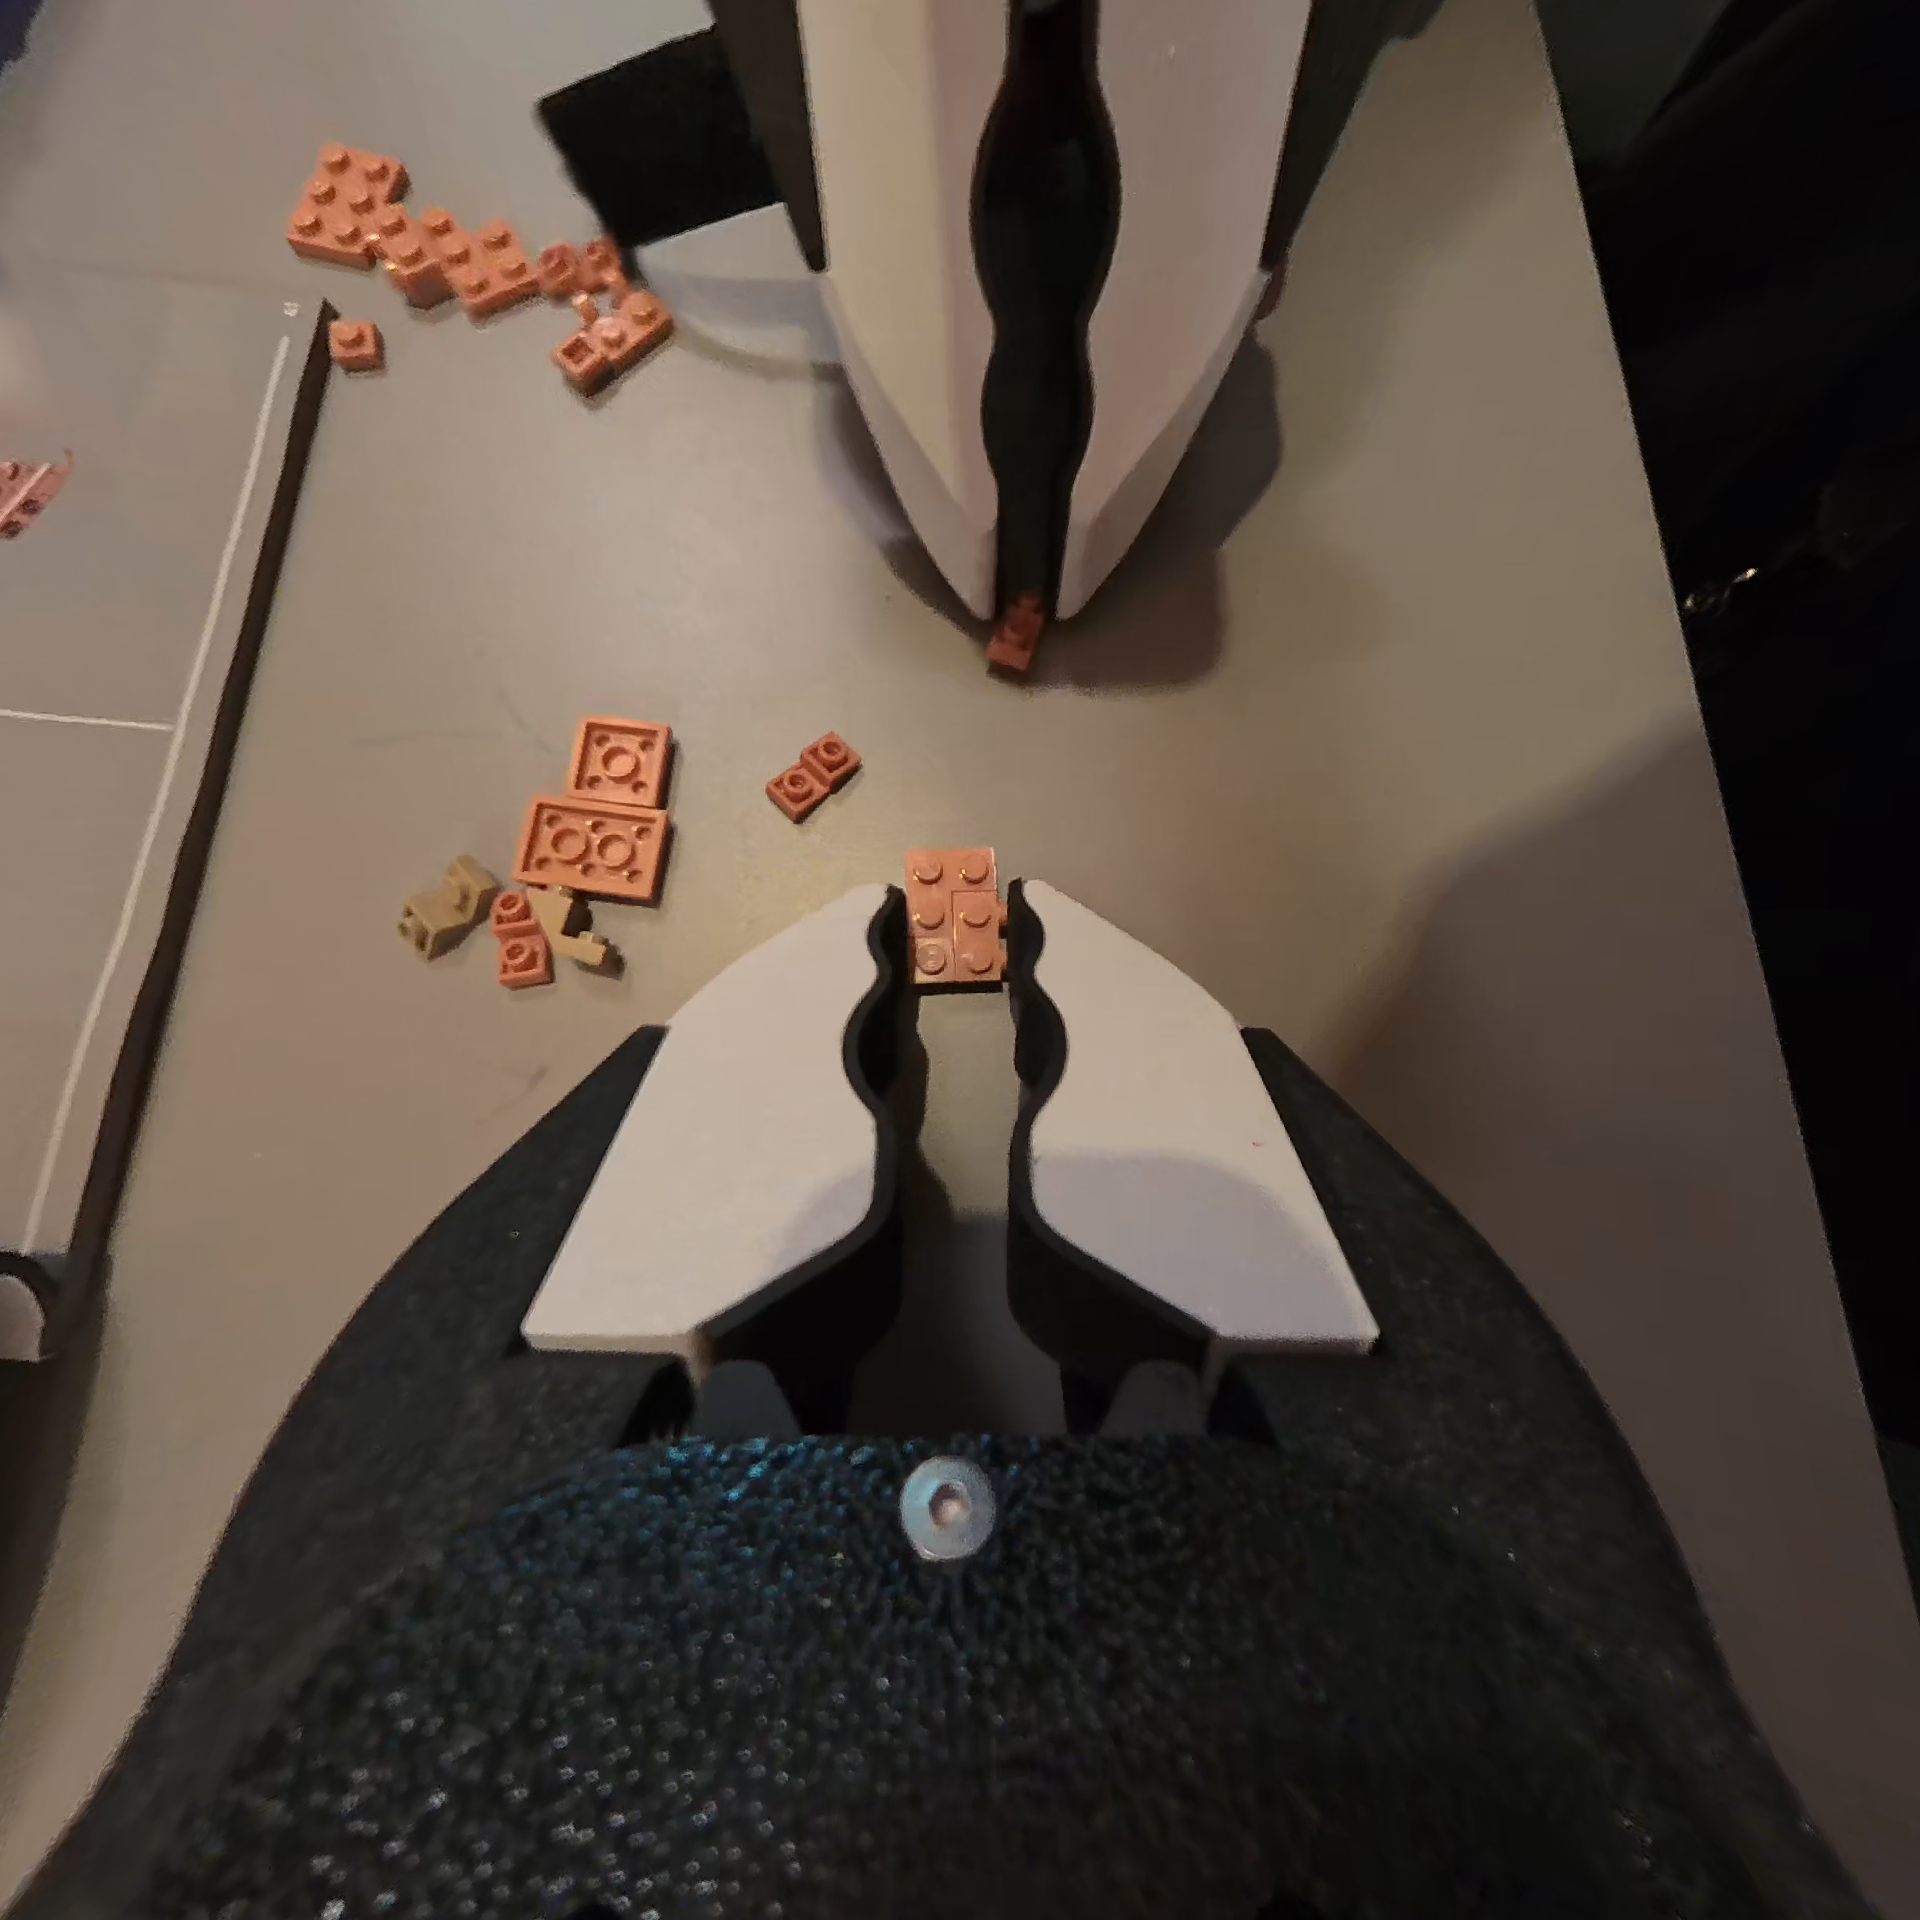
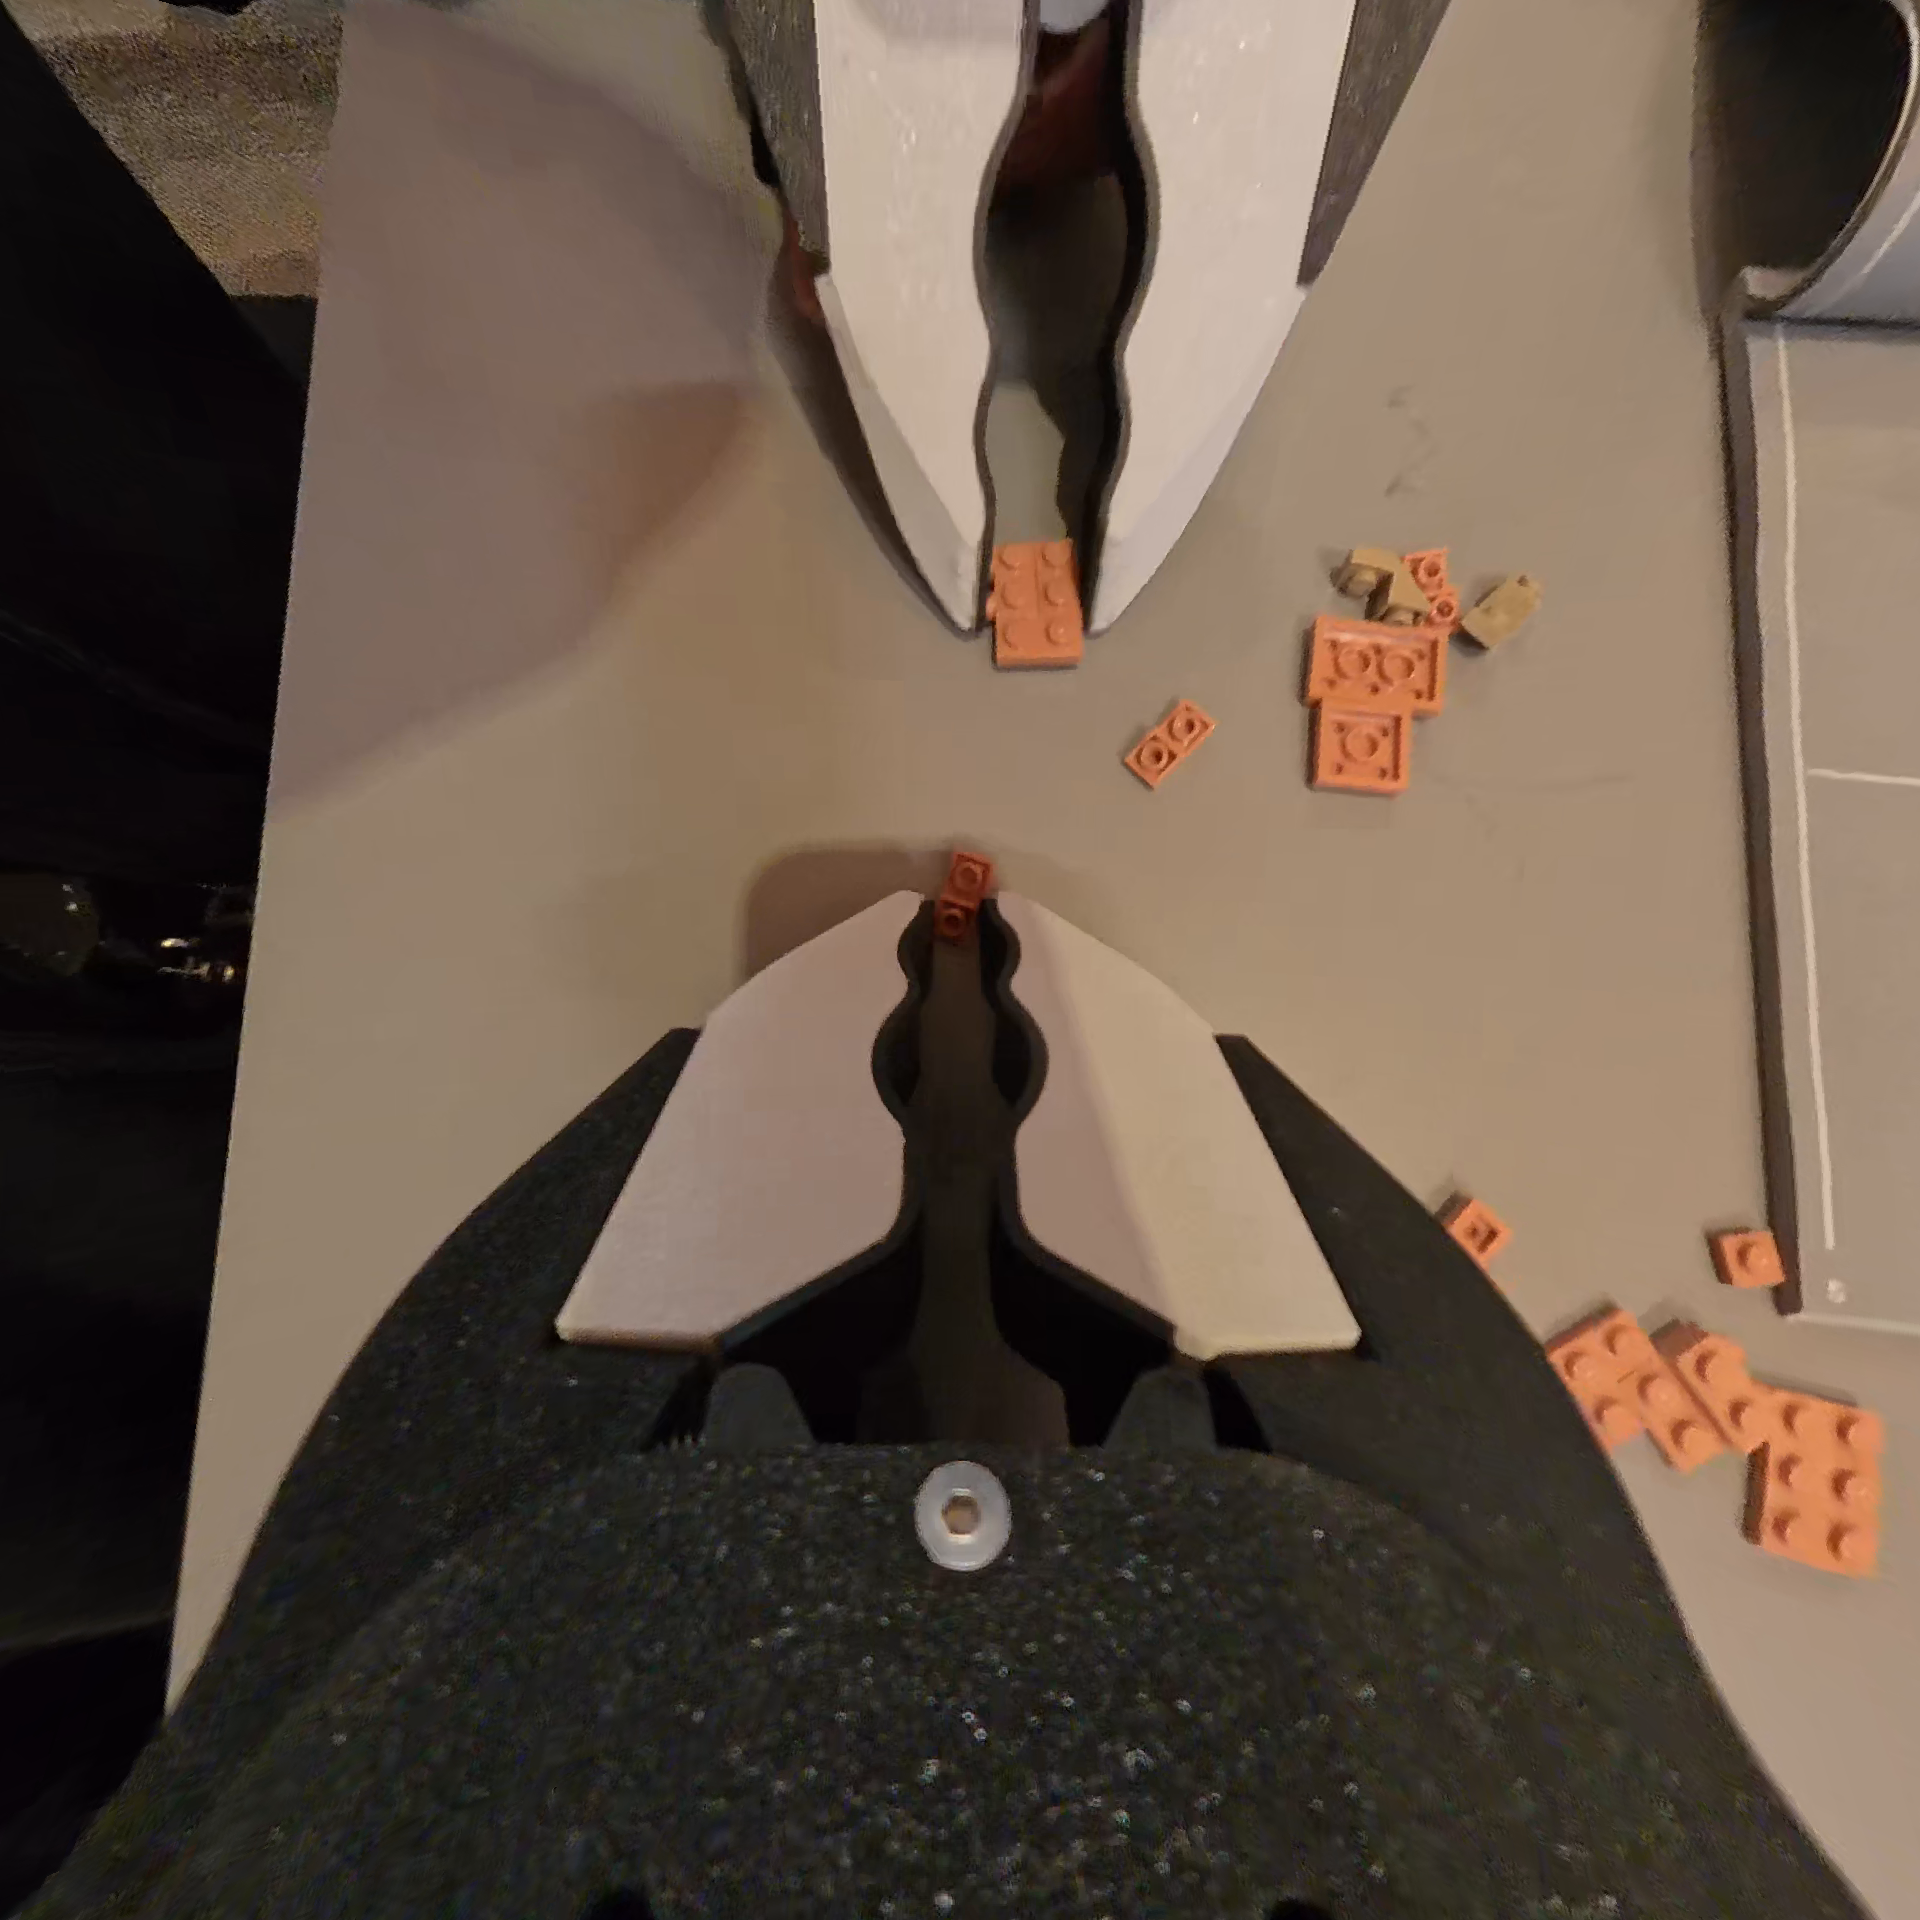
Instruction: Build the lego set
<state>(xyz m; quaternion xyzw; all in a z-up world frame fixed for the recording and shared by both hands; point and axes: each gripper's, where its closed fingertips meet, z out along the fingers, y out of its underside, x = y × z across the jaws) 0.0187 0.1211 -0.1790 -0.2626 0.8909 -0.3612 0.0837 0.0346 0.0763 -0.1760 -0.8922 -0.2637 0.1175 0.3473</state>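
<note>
My left gripper [image 1: 956,920] is shut on a small orange brick assembly [image 1: 956,914], a two-by-three block of studded plates held just above the grey table [image 1: 1299,831]. It shows in the right wrist view [image 2: 1034,603] between the far gripper's fingertips. My right gripper [image 2: 961,914] is shut on a narrow orange one-by-two plate [image 2: 961,899], pinched at its near end with the far end sticking out past the tips. That plate also shows in the left wrist view [image 1: 1016,634] at the tip of the facing gripper. The two grippers point at each other a short way apart.
Loose orange plates [image 1: 603,821] and tan pieces [image 1: 447,904] lie left of my left gripper, with a one-by-two plate [image 1: 814,777] nearer. More orange plates [image 1: 416,229] lie farther back. A raised grey mat edge [image 1: 208,779] runs along the left. The table edge [image 1: 1662,623] drops off at right.
</note>
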